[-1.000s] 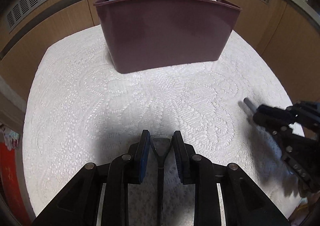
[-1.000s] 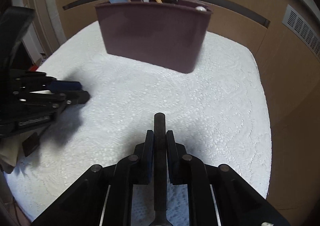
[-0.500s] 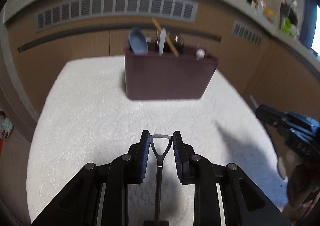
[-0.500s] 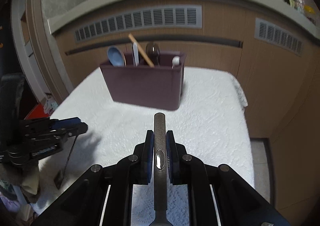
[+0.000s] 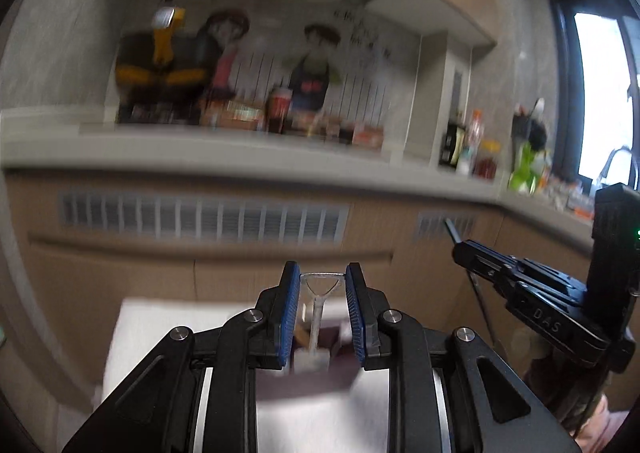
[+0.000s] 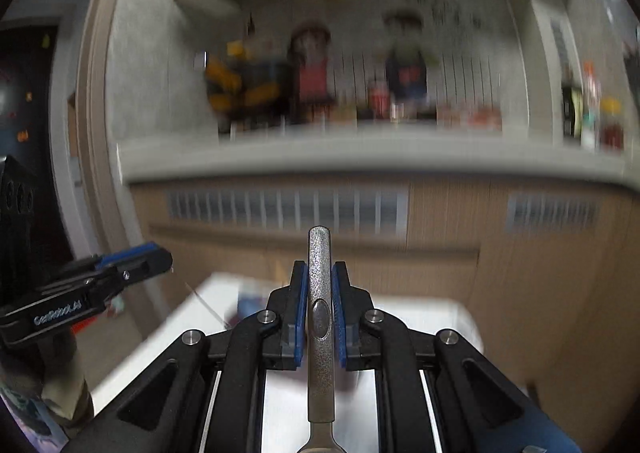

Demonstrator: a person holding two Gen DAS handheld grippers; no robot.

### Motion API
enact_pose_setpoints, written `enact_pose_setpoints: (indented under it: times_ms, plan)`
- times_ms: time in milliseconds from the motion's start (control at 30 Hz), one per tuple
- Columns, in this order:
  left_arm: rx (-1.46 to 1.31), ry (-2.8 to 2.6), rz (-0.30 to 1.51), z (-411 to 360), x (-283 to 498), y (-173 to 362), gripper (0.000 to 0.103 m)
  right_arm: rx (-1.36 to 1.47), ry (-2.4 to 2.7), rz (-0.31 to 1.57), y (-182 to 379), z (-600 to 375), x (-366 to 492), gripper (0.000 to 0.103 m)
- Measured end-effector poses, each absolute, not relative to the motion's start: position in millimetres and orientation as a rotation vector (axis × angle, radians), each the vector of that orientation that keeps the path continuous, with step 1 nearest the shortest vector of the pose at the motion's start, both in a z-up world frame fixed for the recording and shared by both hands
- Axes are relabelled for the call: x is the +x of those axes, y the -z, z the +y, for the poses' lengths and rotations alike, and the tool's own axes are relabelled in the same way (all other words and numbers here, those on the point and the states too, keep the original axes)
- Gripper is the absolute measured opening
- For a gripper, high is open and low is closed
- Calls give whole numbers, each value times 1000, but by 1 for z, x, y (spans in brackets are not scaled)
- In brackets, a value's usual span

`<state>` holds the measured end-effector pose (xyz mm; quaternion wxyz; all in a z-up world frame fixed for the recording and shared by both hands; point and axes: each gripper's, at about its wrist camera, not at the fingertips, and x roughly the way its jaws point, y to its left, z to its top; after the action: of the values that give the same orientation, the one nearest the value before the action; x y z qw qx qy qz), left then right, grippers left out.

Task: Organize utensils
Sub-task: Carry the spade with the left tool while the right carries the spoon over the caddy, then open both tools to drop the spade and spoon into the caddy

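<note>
Left wrist: left gripper [image 5: 322, 285] clamps wire-loop utensil handle [image 5: 321, 281]; right gripper [image 6: 319, 277] clenched on thick metal handle [image 6: 319, 293]

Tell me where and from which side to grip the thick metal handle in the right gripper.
Grip the metal handle on its straight textured shaft, pads on its two side faces, approaching from its rounded free end along its length. That is how the right gripper holds it: the bar runs centred between the pads, tip poking past.

Open air ahead; cabinet front [image 6: 440, 237] beyond, right gripper [image 5: 520, 277] alongside.
</note>
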<state>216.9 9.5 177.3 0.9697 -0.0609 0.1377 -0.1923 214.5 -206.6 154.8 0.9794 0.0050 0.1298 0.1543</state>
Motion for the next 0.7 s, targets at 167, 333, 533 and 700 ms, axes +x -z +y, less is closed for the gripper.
enact_pose_setpoints:
  times_ms: [167,333,533,700]
  plan:
    - [-98,377,241,6,268,-210,24,44,-317,172,-202,-205,259,12]
    - [-94,382,282,7,308,-201,24,74,-334,188,-197,-198,296,12]
    - [-124,389,318,11,329,-178,24,73,-333,224,-174,-189,326,12]
    - [-129,396,355,9,345,-161,25,65,-332,250,-154,-179,346,12]
